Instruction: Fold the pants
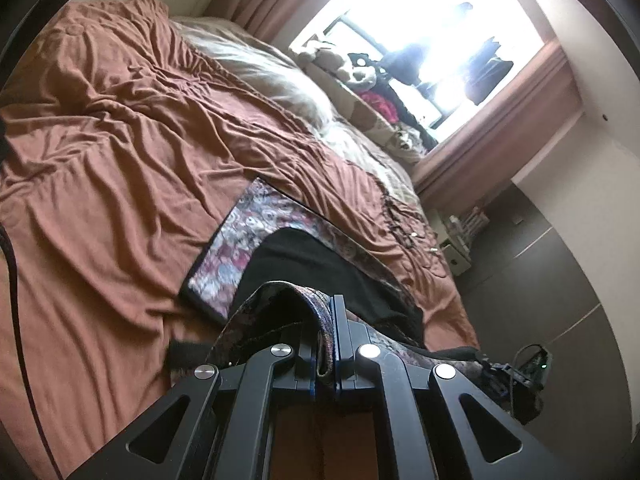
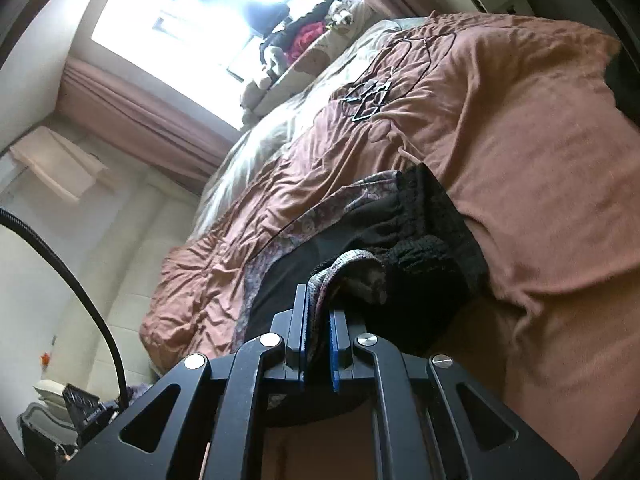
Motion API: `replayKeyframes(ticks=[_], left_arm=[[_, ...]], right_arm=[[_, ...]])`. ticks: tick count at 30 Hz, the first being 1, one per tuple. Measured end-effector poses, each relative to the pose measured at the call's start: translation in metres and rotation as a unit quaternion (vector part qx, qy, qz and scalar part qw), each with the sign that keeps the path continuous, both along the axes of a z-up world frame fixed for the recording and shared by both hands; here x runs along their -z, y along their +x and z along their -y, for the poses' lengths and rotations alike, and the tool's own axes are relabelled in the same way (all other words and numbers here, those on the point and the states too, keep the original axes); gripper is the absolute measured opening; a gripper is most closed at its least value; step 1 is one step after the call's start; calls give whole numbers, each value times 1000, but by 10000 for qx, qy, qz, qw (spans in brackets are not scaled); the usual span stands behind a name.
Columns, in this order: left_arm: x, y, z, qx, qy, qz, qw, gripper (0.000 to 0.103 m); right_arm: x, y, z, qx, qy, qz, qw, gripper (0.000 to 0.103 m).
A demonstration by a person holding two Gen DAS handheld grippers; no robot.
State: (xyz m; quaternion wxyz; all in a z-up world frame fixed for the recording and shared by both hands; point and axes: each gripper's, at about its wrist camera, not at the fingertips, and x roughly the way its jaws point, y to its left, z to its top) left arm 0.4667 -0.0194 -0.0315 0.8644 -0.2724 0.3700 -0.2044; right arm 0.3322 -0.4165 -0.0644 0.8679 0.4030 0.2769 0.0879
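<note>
pants (image 1: 256,236) in a floral print with a black lining lie on the rumpled rust-brown bedspread (image 1: 100,140), one edge lifted. left gripper (image 1: 326,344) is clamped tight on a fold of the patterned fabric; right gripper (image 2: 318,332) pinches the grey waistband edge. pale pillows (image 1: 260,68) and a cluttered windowsill (image 1: 372,92) sit beyond, and wire hangers (image 2: 368,98) rest on the bedspread farther off.

Pair of thin paisley-patterned pants (image 1: 256,236) in muted grey, pink and maroon with dark piping and black inner lining, lying partly flat across a rust-orange bedspread, its near edge lifting in folds, dark gathered waistband (image 2: 424,208) bunching at one end.
</note>
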Motion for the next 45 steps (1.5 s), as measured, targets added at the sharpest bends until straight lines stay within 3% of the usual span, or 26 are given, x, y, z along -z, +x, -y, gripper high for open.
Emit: replayKeyframes(ticks=[16, 28, 30, 31, 32, 34, 39, 45], left_arm=[[36, 141, 21, 64, 504, -458, 9977, 5], [73, 241, 44, 118, 1021, -754, 9918, 6], [82, 255, 44, 20, 1223, -969, 9877, 12], [86, 259, 43, -50, 1270, -1037, 9865, 19], [88, 262, 41, -110, 1285, -1056, 9860, 30], [87, 264, 37, -209, 1345, -1029, 9853, 48], [84, 262, 41, 62, 1814, -876, 9795, 51], [92, 256, 59, 817, 2702, -835, 9557, 51]], right_arm=[[-9, 114, -10, -204, -585, -574, 9964, 5], [8, 193, -14, -254, -945, -762, 9923, 9], [10, 202, -17, -322, -1074, -817, 9903, 14], [10, 203, -18, -335, -1135, -833, 9895, 24], [9, 206, -17, -349, -1160, -811, 9893, 41], [4, 208, -16, -442, -1140, -641, 9904, 66], [-11, 193, -15, -614, -1420, -386, 9872, 68], [-19, 169, -4, -566, -2165, -518, 9733, 68]])
